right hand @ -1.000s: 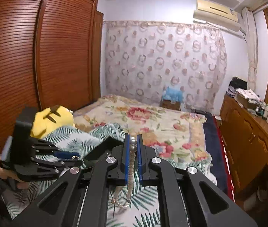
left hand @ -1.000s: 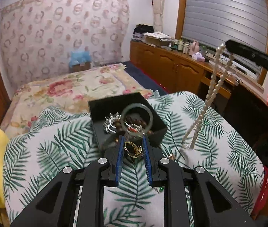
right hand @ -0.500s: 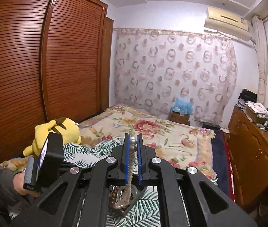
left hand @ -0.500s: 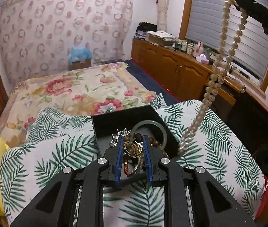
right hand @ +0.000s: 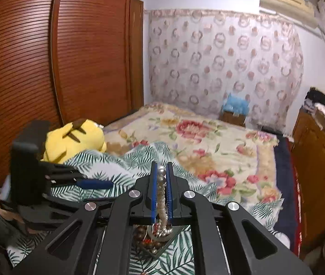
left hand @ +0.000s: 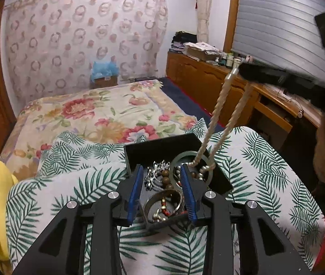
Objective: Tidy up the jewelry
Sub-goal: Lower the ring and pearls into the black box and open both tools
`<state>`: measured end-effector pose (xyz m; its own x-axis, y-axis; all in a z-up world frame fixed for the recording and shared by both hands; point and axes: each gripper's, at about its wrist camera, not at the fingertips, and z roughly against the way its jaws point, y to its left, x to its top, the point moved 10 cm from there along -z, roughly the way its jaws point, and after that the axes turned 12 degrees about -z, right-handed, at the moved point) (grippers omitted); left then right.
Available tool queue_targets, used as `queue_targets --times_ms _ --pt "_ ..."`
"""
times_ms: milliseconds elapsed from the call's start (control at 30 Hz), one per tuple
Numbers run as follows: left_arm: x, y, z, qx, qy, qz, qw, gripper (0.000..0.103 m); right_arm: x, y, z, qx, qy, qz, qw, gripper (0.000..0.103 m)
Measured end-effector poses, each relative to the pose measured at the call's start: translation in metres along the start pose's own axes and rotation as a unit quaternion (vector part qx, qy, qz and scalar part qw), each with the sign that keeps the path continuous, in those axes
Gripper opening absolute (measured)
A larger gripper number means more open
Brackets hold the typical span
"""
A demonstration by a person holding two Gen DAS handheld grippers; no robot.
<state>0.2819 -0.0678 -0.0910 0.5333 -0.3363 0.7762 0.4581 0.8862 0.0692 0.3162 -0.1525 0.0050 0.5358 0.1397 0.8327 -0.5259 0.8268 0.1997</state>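
Note:
A black jewelry box [left hand: 162, 145] sits on the palm-leaf cloth [left hand: 265, 160]. It holds a jade bangle [left hand: 178, 160], a wooden bead bracelet [left hand: 165, 177], a silver chain [left hand: 156, 171] and a gold bangle [left hand: 164, 202]. My left gripper [left hand: 162, 178] is open and empty, its fingers over the box's near side. My right gripper [right hand: 161, 171] is shut on a pearl necklace [right hand: 161, 197]. The pearl necklace [left hand: 217, 119] hangs from the right gripper [left hand: 245, 70] and its lower end rests inside the box on the jade bangle.
A yellow plush toy [right hand: 75, 138] lies to the left on the cloth. A floral bed [left hand: 98, 114] lies beyond. A wooden cabinet [left hand: 208, 84] with clutter runs along the right wall. A wooden wardrobe [right hand: 47, 57] stands at left.
My left gripper has opened and dropped the gold bangle into the box. My right gripper has lowered the pearl necklace so its end now rests in the box.

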Motion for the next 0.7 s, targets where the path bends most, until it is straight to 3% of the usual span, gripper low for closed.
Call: queue_targets --times_ms 433,600,700 --pt "-0.014 0.003 0.016 0.017 -0.007 0.004 0.9998 0.048 -0.044 0.002 -0.033 0.014 0.046 -0.014 0.999 0.009" --pt "-0.022 0.003 0.016 0.019 -0.002 0.008 0.9998 0.068 -0.052 -0.001 -0.029 0.005 0.045 -0.014 0.999 0.009" --pt "-0.026 0.001 0.018 0.019 0.001 0.012 0.9998 0.075 -0.063 -0.007 -0.019 0.002 0.046 -0.021 0.999 0.014"
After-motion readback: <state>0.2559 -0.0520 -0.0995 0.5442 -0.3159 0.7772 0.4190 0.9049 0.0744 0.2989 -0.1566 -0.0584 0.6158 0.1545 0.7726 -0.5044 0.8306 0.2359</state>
